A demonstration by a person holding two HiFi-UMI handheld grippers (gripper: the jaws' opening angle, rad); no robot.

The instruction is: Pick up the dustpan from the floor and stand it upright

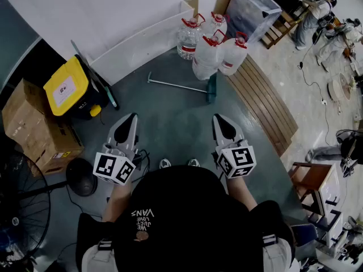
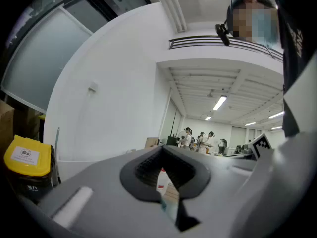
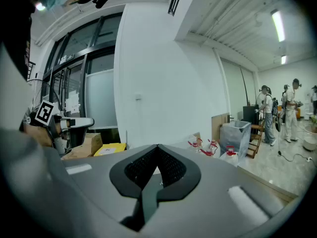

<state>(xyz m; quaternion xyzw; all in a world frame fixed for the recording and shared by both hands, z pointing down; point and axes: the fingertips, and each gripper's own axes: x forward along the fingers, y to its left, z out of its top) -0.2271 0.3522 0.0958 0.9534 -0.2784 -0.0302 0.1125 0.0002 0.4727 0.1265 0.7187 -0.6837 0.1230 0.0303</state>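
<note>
The dustpan lies flat on the grey floor in the head view, its long metal handle (image 1: 176,85) pointing left and its green pan (image 1: 211,88) beside the water bottles. Both grippers hover well short of it, near my body. My left gripper (image 1: 133,117) is shut and holds nothing; in its own view the jaws (image 2: 162,151) meet at the tip. Likewise my right gripper (image 1: 218,118) is shut and empty, with its jaws (image 3: 157,148) closed together. The dustpan does not show in either gripper view.
Several large water bottles (image 1: 212,47) stand just behind the dustpan. A yellow-lidded bin (image 1: 68,86) and cardboard boxes (image 1: 37,129) sit at the left, a fan (image 1: 22,208) lower left. Wooden slats (image 1: 266,103) lie to the right. People work at the far right.
</note>
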